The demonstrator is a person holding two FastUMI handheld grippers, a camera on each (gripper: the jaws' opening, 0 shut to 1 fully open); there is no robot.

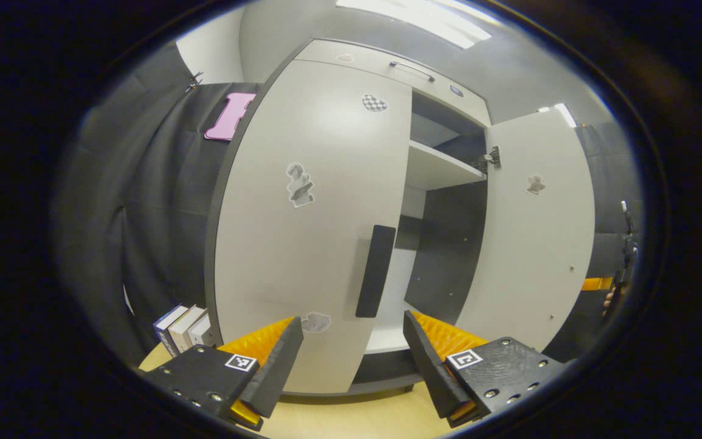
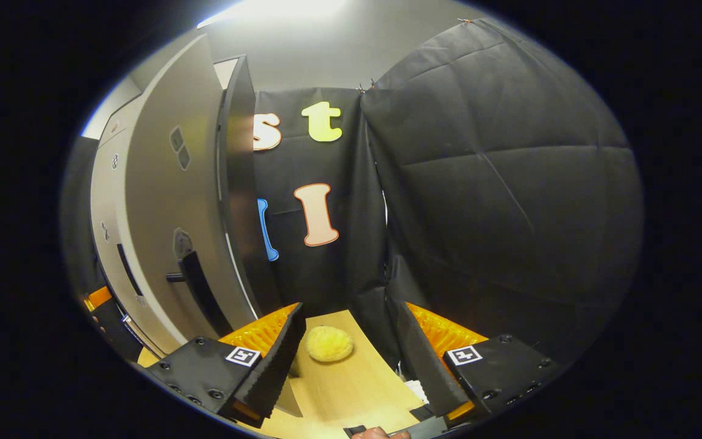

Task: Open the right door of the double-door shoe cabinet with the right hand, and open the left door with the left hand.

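In the left gripper view the left gripper (image 1: 351,360) is nearest the lens, its fingers spread wide apart with nothing between them, hovering above the pale wooden counter (image 1: 351,421). Just beyond and straight ahead stands the grey double-door shoe cabinet (image 1: 387,67). Its pale grey left door (image 1: 308,231) is closed, and the dark upright bar handle (image 1: 376,271) on that door's inner edge sits almost centred above the gap between the fingers, a little to the right of the midline. The handle's long axis runs vertically, so the fingers, spread side to side, are already oriented to straddle it; I judge a short forward and slightly upward reach would put them around it. The left gripper is plainly the nearer one to this handle.

Farther right, the pale grey right door (image 1: 534,231) is swung out, showing a white inner shelf (image 1: 442,167) and the dark interior, so the right half of the task looks done. A few upright books (image 1: 183,329) stand at the cabinet's lower left.

The right gripper view adds what the other lacks: the right gripper (image 2: 345,360), also wide open and empty, over the counter (image 2: 351,390) with a small yellow fluffy ball (image 2: 329,343) lying between its fingers farther off, and the open door's outer face with its own dark handle (image 2: 202,292) off to the left.
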